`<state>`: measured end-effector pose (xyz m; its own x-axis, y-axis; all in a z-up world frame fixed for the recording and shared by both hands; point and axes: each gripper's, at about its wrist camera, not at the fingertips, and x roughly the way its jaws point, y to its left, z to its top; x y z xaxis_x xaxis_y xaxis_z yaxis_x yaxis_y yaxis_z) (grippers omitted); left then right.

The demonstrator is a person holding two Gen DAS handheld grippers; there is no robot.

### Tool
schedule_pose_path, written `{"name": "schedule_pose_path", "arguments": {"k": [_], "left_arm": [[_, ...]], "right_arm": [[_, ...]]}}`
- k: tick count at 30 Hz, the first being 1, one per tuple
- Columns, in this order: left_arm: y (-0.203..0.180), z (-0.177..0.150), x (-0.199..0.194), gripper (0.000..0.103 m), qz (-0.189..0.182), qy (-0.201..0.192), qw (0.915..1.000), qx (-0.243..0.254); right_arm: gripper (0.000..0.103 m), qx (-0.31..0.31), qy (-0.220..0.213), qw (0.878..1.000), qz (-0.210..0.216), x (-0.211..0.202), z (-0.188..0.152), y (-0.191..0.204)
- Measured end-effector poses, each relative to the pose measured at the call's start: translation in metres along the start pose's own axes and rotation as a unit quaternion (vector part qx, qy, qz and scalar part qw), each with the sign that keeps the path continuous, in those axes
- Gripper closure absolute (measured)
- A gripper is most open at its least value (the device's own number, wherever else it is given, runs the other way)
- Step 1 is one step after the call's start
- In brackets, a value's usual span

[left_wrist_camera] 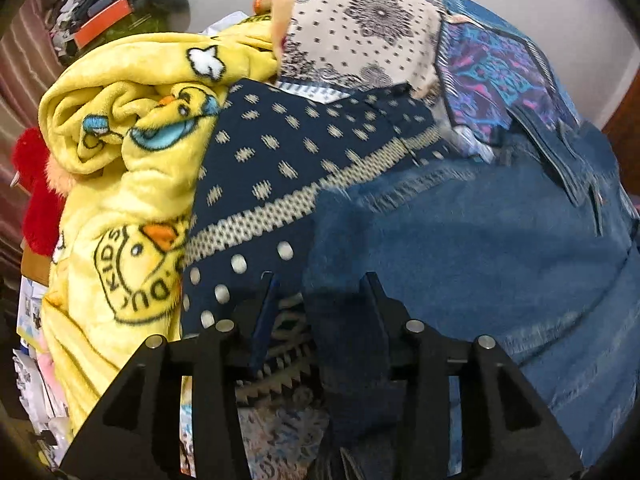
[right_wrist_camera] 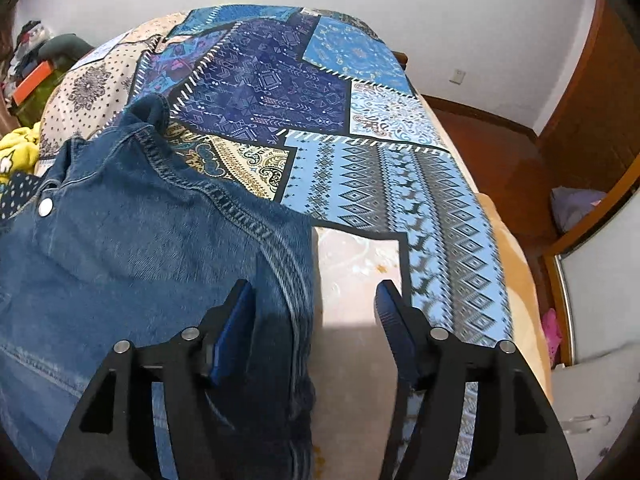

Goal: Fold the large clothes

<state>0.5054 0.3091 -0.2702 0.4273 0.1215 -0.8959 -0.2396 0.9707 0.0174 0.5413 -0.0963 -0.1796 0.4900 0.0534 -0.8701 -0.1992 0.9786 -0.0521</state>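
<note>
Folding looks barely begun, by my reading: one denim jacket lies spread and unfolded on the patchwork bedspread, its collar toward 11 o'clock in the right wrist view, its edge running down toward 6 o'clock. The right gripper is released, jaws wide, straddling that edge with one finger over denim and the other over bedspread, nothing caught yet. The left gripper has its jaws parted over the jacket's other side; denim bunches between them, but whether it pinches the cloth I cannot tell. Counted: one jacket, two grippers, one yellow duck blanket heaped at 9 o'clock in the left view. Every fold seems left to do
</note>
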Motion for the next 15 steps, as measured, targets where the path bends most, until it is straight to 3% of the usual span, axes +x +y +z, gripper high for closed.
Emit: {"name": "schedule_pose_path", "arguments": {"k": [3, 5, 7, 11, 15], "left_arm": [[-0.01, -0.013, -0.016, 0.059, -0.002, 0.001, 0.9998, 0.019], [-0.018, -0.022, -0.031, 0.046, -0.01, -0.008, 0.9994, 0.032], [-0.026, -0.034, -0.051, 0.039, -0.018, -0.024, 0.9985, 0.045], [-0.042, -0.058, -0.087, 0.034, -0.043, -0.039, 0.9958, 0.071], [-0.054, -0.086, -0.121, 0.03, -0.052, -0.051, 0.9937, 0.085]], "right_arm": [[0.042, -0.003, 0.001, 1.0, 0.011, -0.016, -0.005, 0.001], [0.042, -0.011, -0.004, 1.0, 0.015, -0.032, -0.011, 0.002], [0.041, -0.021, -0.012, 0.999, 0.022, -0.049, -0.019, 0.004], [0.038, -0.028, -0.025, 0.998, 0.043, -0.085, -0.038, 0.006], [0.027, -0.024, -0.047, 0.996, 0.066, -0.122, -0.061, 0.008]]}}
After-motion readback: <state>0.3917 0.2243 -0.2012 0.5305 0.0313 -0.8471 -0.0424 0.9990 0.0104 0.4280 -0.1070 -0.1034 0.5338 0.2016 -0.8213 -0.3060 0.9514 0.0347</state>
